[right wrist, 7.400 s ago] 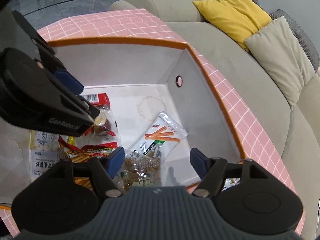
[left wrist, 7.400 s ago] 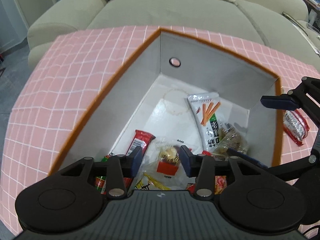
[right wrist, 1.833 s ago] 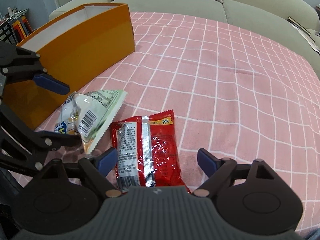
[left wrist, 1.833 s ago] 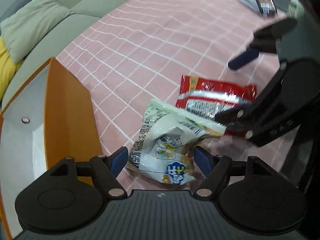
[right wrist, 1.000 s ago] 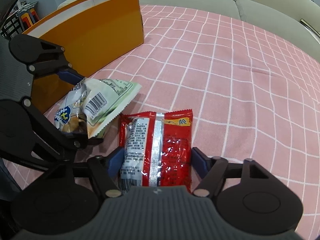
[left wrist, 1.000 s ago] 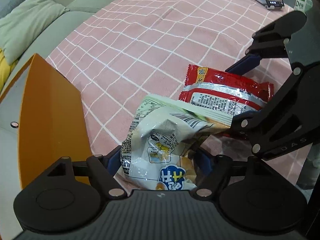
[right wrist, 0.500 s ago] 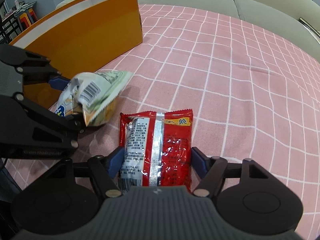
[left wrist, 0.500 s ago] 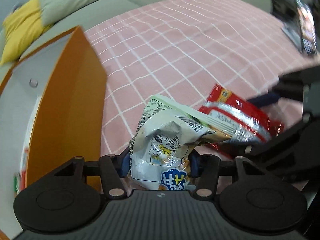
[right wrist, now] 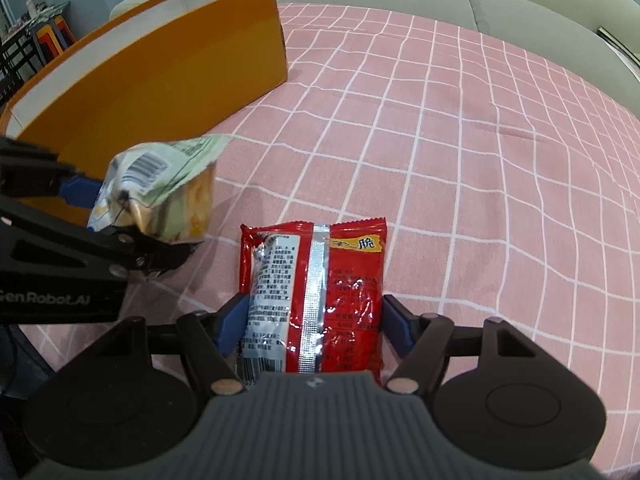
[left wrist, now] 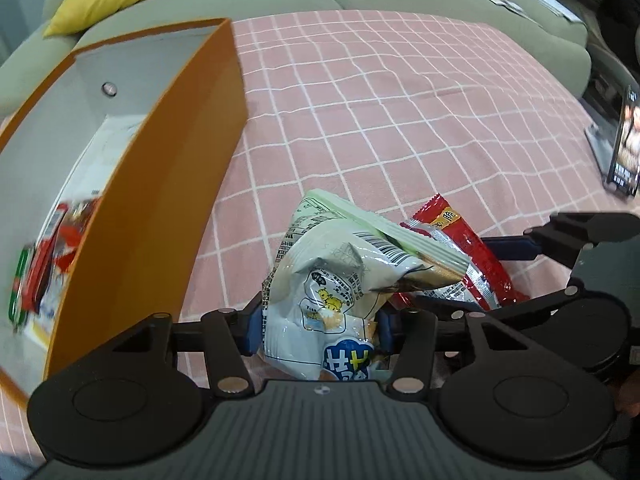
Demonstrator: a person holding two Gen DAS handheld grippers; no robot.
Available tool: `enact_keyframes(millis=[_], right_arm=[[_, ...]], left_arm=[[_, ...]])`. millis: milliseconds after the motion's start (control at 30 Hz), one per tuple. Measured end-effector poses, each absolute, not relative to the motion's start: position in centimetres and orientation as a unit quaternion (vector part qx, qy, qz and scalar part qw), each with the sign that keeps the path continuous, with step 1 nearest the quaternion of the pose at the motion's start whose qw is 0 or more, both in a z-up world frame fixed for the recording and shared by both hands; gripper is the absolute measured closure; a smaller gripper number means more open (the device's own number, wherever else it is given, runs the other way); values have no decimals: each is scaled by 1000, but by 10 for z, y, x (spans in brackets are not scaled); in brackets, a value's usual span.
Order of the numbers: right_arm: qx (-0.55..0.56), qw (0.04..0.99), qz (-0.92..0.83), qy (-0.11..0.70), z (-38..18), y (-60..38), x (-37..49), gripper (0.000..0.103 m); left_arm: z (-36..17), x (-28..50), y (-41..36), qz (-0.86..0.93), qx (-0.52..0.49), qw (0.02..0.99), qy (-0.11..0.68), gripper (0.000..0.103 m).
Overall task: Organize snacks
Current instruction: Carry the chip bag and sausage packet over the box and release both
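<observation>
Left gripper (left wrist: pixel 320 326): jaws closing, pinching white-green snack bag (left wrist: pixel 336 280), lifted beside orange box (left wrist: pixel 160 184). Right gripper (right wrist: pixel 310 326): clamps red snack packet (right wrist: pixel 316 288) on pink checked cloth (right wrist: pixel 460 160).

Right gripper (right wrist: pixel 312 326) clamps red packet (right wrist: pixel 314 292) on pink cloth (right wrist: pixel 460 160); orange box (right wrist: pixel 152 80) behind.

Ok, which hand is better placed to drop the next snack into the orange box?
Left. Its tongs are closing on the white snack bag, already off the cloth and right beside the orange box. The right tongs only straddle the red packet, which lies flat, farther from the box.
</observation>
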State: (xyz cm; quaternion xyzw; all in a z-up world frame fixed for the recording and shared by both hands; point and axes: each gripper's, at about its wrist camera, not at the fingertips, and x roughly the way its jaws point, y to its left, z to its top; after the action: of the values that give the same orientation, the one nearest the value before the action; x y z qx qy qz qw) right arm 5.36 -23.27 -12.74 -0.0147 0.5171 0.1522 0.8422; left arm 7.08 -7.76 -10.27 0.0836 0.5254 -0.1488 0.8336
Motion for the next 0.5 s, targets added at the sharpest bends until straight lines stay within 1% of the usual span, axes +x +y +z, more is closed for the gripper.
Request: enact_keyframes(millis=[500], right_arm=[[21, 867, 155, 473, -76, -230, 16, 35]], left_arm=[[-39, 51, -55, -146, 30, 863, 483, 44]])
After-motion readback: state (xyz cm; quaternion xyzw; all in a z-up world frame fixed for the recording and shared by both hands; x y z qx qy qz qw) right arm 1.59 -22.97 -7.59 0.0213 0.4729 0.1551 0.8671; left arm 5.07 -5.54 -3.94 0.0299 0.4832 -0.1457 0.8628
